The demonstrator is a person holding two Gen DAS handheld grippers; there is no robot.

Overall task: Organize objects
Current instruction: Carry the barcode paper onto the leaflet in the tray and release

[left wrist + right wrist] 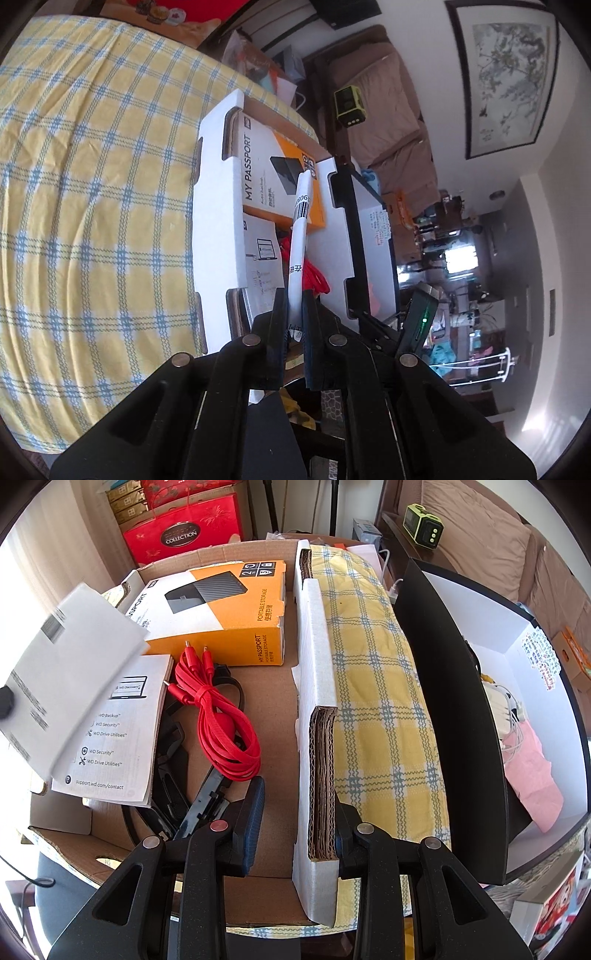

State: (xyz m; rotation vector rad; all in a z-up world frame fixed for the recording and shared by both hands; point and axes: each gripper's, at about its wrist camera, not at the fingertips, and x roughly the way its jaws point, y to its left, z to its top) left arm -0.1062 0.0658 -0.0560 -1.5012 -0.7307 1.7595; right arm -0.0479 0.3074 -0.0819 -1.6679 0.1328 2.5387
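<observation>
My left gripper (294,295) is shut on a thin white packet with a barcode (300,236), held edge-on above an open cardboard box (218,206). The same packet shows blurred at the left of the right wrist view (70,672). In the box lie an orange "My Passport" carton (221,609), a WD leaflet (110,731), a coiled red cable (218,720) and black plastic parts (173,775). My right gripper (299,819) is open, its fingers astride the box's white corrugated side wall (314,716).
The box sits on a yellow and blue checked cloth (92,184). A black-sided white box (517,686) with pink cloth and cables stands right of it. A red gift bag (184,531) and a green device (423,526) are behind.
</observation>
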